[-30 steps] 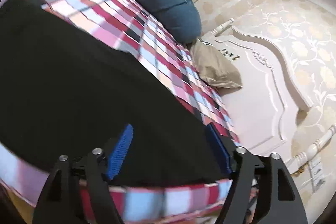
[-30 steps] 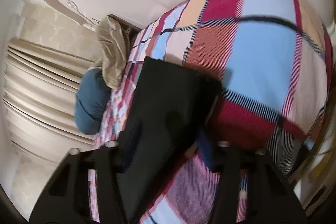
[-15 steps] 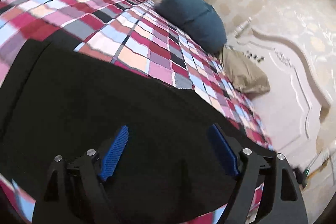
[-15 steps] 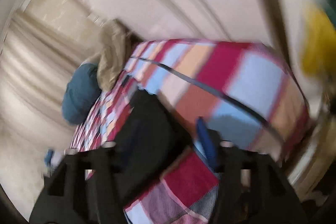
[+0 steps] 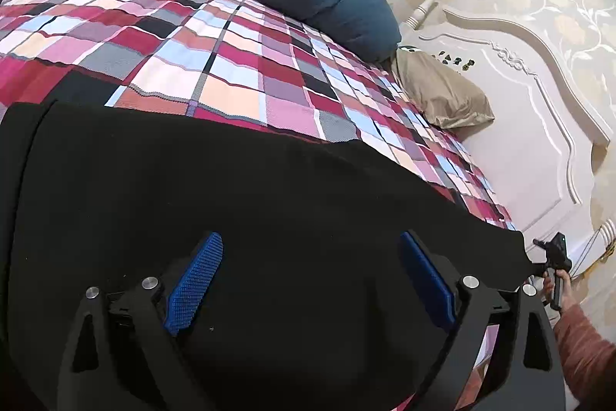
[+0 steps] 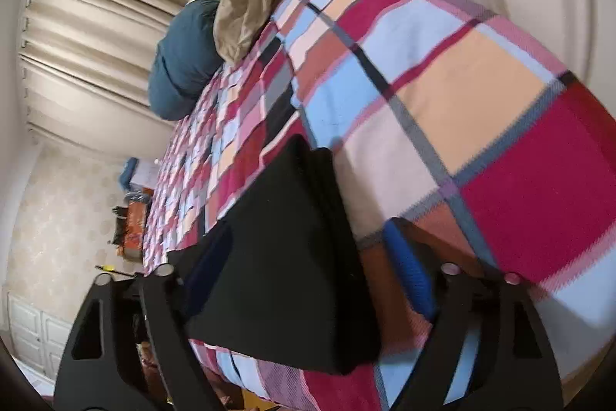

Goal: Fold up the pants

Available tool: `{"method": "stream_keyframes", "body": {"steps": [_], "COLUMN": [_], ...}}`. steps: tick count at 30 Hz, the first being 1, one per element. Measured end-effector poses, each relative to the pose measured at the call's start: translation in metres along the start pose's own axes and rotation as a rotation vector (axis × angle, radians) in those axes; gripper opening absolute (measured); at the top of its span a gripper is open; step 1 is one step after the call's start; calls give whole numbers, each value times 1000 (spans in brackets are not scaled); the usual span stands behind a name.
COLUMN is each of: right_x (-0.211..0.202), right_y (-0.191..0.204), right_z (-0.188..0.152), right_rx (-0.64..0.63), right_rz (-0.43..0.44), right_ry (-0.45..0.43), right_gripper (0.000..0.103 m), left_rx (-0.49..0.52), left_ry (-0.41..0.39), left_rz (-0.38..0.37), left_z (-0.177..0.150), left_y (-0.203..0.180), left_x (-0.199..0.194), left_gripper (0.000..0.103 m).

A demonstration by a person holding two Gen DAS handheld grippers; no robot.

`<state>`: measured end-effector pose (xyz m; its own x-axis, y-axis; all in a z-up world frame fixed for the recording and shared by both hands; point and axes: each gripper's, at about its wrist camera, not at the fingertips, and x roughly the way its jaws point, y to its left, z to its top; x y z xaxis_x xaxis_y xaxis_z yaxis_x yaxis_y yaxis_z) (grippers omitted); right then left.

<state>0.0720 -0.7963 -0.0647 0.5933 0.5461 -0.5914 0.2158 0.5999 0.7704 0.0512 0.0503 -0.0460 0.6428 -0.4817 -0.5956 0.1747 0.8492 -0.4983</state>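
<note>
The black pants (image 5: 231, 199) lie flat along the bed (image 5: 231, 72) edge beneath both wide, empty claws, left claw (image 5: 308, 280) and right claw (image 6: 308, 257), apparently halved lengthwise, crosswise folds left.

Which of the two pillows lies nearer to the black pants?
The beige pillow. It lies closer to the pants along the bed's near edge; the dark blue pillow sits beyond it, toward the curtain.

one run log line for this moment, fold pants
stage: pre-fold | black pants flat on plaid bedspread | left tongs open above pants | right tongs open at pants end
</note>
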Motion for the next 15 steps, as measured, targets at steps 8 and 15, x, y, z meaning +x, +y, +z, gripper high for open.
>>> {"method": "stream_keyframes", "body": {"steps": [8, 15], "right_x": [32, 41], "right_y": [31, 37], "right_z": [-1, -2], "right_rx": [-107, -55], "right_rz": [-17, -157], "right_ry": [141, 158], "right_gripper": [54, 19], "left_rx": [13, 23], "left_ry": [5, 28], "left_rz": [6, -5], "left_z": [-1, 2], "left_y": [1, 0], "left_x": [0, -2], "left_gripper": [92, 92]}}
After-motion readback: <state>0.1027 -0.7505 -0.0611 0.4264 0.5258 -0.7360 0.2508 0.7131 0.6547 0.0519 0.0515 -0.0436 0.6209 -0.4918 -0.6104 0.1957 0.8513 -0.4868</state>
